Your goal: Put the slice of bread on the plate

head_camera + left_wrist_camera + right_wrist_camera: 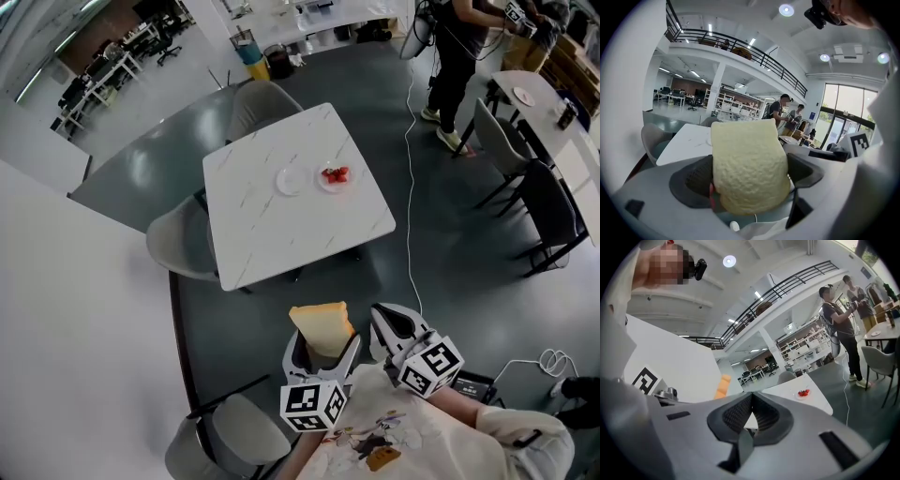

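My left gripper point(322, 349) is shut on a slice of bread point(323, 325), held close to my body, well short of the white marble table point(253, 234). In the left gripper view the pale slice of bread point(747, 164) stands upright between the dark pads and hides most of them. An empty white plate point(290, 180) lies near the table's middle, beside a plate of red strawberries point(336, 175). My right gripper point(394, 328) hangs next to the left one, its jaws closed together with nothing between them; the strawberry plate point(803, 393) shows beyond it.
Grey chairs point(183, 239) stand round the table, one point(230, 436) just below my grippers. A white cable point(409, 187) runs across the floor on the right. A person point(455, 56) stands at the far right by another table point(544, 103) with dark chairs.
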Tool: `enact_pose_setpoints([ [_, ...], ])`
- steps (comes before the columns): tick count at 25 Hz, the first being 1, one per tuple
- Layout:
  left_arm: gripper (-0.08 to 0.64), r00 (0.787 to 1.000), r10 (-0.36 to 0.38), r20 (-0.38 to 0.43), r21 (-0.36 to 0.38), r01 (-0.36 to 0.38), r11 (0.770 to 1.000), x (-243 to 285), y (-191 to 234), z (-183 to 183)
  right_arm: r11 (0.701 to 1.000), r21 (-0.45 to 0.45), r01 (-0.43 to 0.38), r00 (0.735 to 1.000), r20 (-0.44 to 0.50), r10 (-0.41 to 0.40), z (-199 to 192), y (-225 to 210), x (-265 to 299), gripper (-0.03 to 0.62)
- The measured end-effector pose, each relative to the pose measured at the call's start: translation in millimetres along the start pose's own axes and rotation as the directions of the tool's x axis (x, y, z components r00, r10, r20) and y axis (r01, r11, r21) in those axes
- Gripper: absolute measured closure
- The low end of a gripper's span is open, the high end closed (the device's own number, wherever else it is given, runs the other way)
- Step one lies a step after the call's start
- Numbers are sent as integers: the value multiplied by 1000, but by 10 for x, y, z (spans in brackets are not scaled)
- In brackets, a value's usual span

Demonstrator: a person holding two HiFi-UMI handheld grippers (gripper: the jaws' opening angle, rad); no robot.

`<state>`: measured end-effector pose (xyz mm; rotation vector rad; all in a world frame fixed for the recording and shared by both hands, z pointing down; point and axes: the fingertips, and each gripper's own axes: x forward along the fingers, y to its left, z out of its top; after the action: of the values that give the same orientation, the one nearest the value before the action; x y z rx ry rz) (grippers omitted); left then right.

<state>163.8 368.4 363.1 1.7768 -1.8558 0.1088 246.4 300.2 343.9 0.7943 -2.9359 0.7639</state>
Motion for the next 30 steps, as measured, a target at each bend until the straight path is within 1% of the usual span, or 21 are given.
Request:
enact_pose_setpoints([
  [5,54,999,38,29,-15,-37,999,351,10,166,999,-4,-32,999,-11,32,114,-340,249,588],
  [9,54,998,60,8,-31,-59,998,501,24,170,999,17,-30,999,-26,30,118,-523,323,588],
  [13,54,998,67,-13,-37,-67,997,603,34,188,999,42,-17,999,-44,19,103,-652,382,588],
  [17,54,998,63,-24,-45,-64,997,778,122,247,999,48,-14,999,-48,16,123,-751,544,588],
  [21,54,998,48,-29,-45,-49,998,986,282,382,999,46,2,998,-55,0,165,-834,790,588],
  [27,54,1000,13,-23,-39,-14,999,1373,633,741,999,33,34,999,-44,-32,327,-907,1327,588],
  [30,54,1000,-14,-21,-20,13,1000,1552,825,975,998,31,54,998,-35,-53,444,-905,1611,588],
])
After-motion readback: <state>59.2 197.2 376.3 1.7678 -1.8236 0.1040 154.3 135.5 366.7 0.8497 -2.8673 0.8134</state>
